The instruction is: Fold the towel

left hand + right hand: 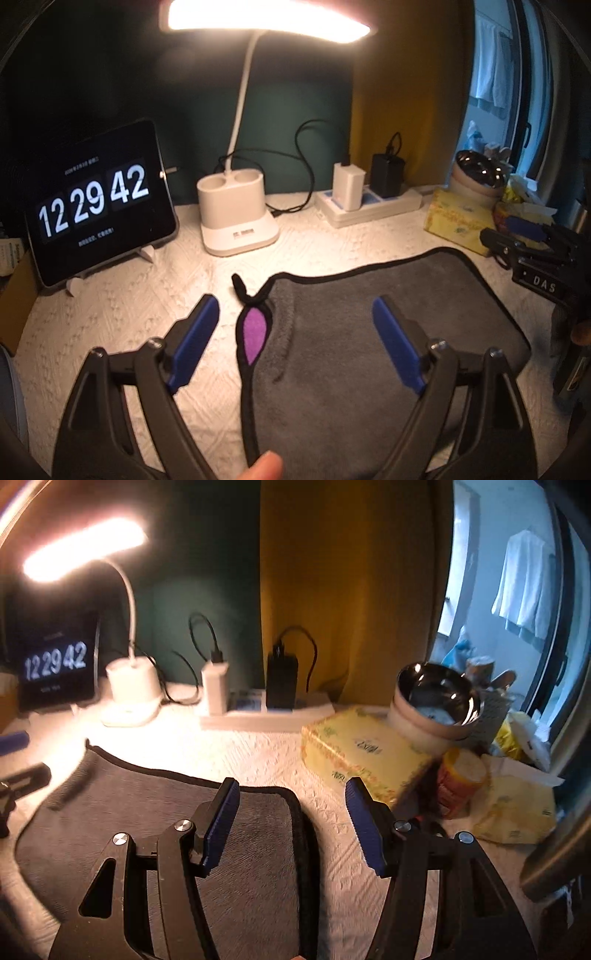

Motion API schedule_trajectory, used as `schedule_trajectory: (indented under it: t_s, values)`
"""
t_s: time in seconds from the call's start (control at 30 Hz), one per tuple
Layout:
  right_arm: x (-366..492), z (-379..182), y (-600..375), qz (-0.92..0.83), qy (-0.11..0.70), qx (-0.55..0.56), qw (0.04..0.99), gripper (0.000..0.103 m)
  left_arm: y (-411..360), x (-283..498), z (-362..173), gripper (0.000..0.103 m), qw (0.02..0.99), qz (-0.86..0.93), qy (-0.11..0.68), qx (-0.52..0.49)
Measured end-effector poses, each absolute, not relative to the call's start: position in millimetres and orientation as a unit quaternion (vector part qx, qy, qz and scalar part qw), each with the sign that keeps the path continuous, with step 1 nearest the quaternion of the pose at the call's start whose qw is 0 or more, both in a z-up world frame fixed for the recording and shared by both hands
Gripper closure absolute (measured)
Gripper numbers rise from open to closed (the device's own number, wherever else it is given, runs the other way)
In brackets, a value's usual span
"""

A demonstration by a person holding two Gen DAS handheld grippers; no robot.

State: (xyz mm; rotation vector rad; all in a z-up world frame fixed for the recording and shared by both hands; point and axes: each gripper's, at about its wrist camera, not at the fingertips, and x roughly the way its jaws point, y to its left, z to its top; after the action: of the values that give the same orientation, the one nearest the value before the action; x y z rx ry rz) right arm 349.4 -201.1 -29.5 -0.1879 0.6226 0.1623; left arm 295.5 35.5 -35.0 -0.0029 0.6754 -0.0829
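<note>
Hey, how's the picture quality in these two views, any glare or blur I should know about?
Left wrist view: sharp, though the desk lamp blows out the top and fisheye bends the gray towel edges. Right wrist view: motion-blurred, lamp glare at upper left, tissue box smeared.

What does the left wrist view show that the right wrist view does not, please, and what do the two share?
Only the left wrist view shows the towel's purple patch at a turned-up edge, its black hanging loop, and a fingertip at the bottom.

Only the right wrist view shows the orange-labelled jar and white garments hanging outside.

Both show the grey towel, clock tablet, lamp base, power strip, yellow tissue box, metal bowl, and each view's own open gripper, left gripper and right gripper.
</note>
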Motion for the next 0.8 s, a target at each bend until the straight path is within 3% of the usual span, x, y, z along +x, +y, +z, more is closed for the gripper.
schedule_trajectory:
  t_s: [0.8]
  values:
    - [213.1,22.6,-203.6,0.104,0.21,-0.082,0.969,0.04,16.5,169.5,7.2,0.017,0.969,-0.048,0.24,-0.001]
